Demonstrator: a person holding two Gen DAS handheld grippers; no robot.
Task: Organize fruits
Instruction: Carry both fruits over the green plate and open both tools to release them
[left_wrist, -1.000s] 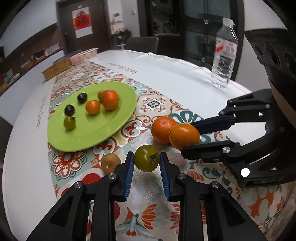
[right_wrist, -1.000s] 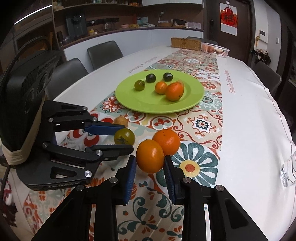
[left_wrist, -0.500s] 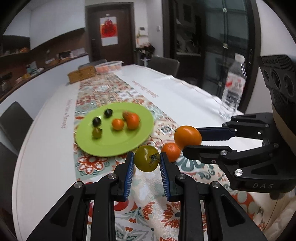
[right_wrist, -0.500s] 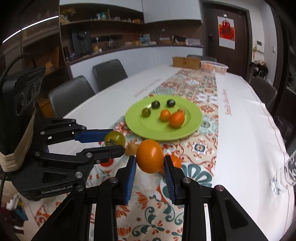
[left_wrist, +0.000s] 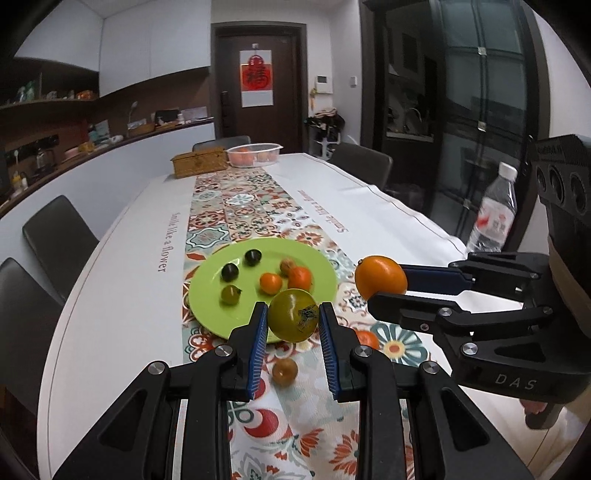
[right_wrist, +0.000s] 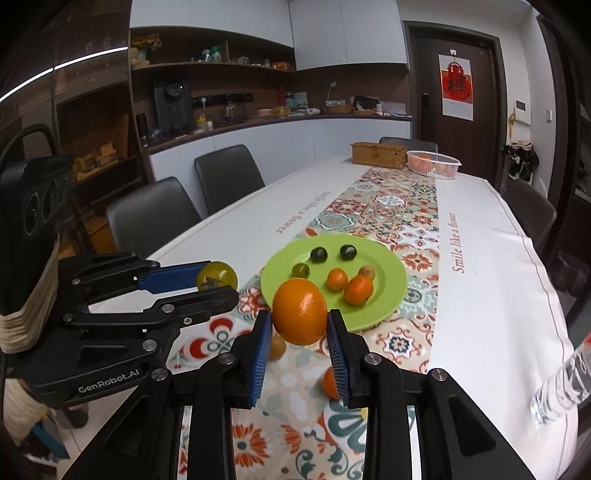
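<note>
Left gripper (left_wrist: 293, 320): your fingers are clamped on the green fruit (left_wrist: 293, 315), held in the air above the near rim of the plate (left_wrist: 207, 288).
Right gripper (right_wrist: 300, 321): your fingers grip the orange (right_wrist: 300, 311), also clear of the table (right_wrist: 491, 288).
Plate: green, on the patterned runner (left_wrist: 236, 206); it holds two dark fruits, one small green one, two small oranges and a brownish one.
Loose fruit: a brown fruit (left_wrist: 284, 372) and a small orange (left_wrist: 366, 339) lie on the runner near you, just short of the plate.
Bottle (left_wrist: 493, 214): upright at the table's right edge.
</note>
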